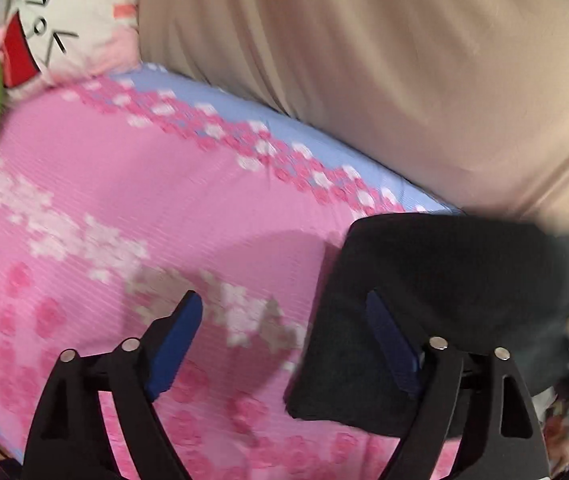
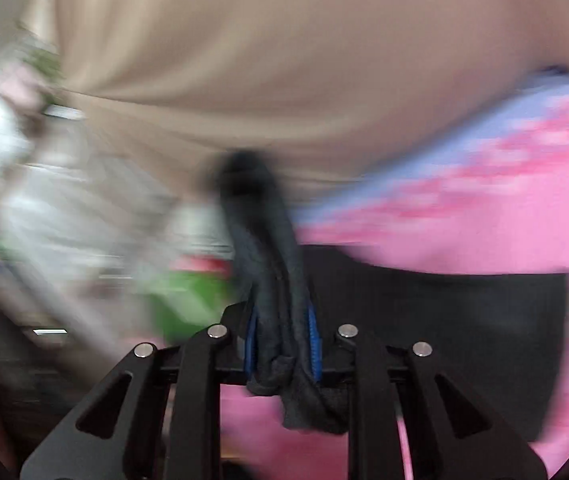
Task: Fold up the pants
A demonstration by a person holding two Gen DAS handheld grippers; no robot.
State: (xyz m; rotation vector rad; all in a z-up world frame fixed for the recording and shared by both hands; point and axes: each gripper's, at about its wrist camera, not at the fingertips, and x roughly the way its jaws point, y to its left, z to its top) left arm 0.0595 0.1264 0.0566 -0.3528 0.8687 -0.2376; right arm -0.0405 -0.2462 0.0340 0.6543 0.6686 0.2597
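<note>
Seemingly mid-fold, the right gripper (image 2: pixel 280 328) pinches a bunch of the pants (image 1: pixel 436 312) on the bed (image 1: pixel 132 184) while the left gripper (image 1: pixel 284 320) stands spread and empty.

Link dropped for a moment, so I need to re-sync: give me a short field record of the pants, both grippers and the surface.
pants: dark pants, mostly folded flat on the bed, one bunched end lifted
left gripper: left gripper open, nothing between its fingers, right finger over the pants' edge
right gripper: right gripper shut on a bunched fold of the pants
surface: pink floral bedsheet with a blue band along the far edge
behind: beige curtain
nearby: cartoon pillow at the far corner of the bed
image quality: right wrist view heavily motion-blurred
</note>
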